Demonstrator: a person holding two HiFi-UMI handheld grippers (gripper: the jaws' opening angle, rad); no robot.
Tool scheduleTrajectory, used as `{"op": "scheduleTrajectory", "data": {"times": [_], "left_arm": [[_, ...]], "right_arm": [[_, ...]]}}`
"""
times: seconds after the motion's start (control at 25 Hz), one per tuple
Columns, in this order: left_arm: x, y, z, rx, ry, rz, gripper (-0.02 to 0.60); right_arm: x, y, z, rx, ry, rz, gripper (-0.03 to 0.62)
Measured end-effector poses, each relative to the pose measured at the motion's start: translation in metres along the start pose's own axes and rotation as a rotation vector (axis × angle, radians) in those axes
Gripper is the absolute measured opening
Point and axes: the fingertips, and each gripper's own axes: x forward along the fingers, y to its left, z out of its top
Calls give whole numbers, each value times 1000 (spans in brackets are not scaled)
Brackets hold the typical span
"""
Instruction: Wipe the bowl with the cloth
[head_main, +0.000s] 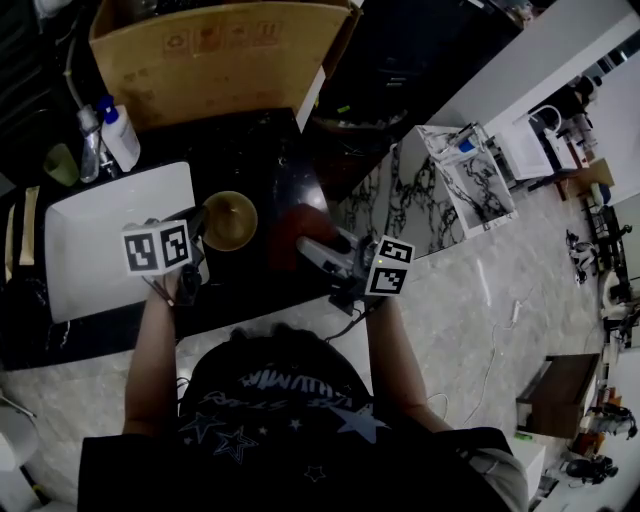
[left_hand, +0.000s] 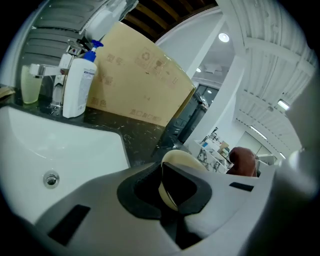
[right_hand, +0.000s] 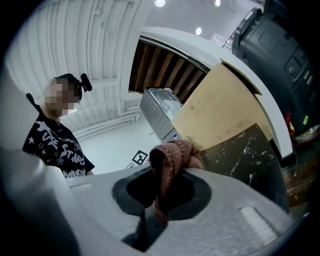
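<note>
Dark worktop (head_main: 285, 165) carrying box (head_main: 210, 60) and white sink (head_main: 100, 235), tan bowl (head_main: 232, 220) just right of sink, mouth facing up, left tongs (left_hand: 167, 202) pinched narrow on its left rim, right tongs (right_hand: 159, 202) clamping bunched reddish cloth (right_hand: 172, 155) near bowl's right.

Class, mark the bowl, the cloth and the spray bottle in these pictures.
bowl (head_main: 231, 221), head view, its inner hollow.
cloth (right_hand: 176, 154), right gripper view, bunched top fold.
spray bottle (left_hand: 79, 90), left gripper view, white body.
</note>
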Motion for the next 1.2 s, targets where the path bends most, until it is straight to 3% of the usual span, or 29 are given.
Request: {"op": "scheduleTrajectory", "data": {"times": [0.32,0.52,0.6,0.68,0.76,1.0,1.2], "left_arm": [[7,-4,-1,71,45,-12,21],[4,-7,-8,68,59,-38,23],[1,-7,-8,70,48,-31,37],[-3,-7,-5,67,27,-24,109],[-10,-7,-1,64,-3,-3,128],[-45,-14,1,59,-86,85,130],[-70,-38,-20,58,-111,116,130]], "right_arm": [[-11,5,-15,23,-28,-101,48],[-16,6,-19,32,-44,-102,48],[-16,7,-19,36,-42,-89,48],[-17,9,-19,34,-35,-70,48],[-20,12,-19,32,-23,-51,48],[-39,26,-21,21,8,-21,48],[-53,44,-33,-45,65,-15,48]]}}
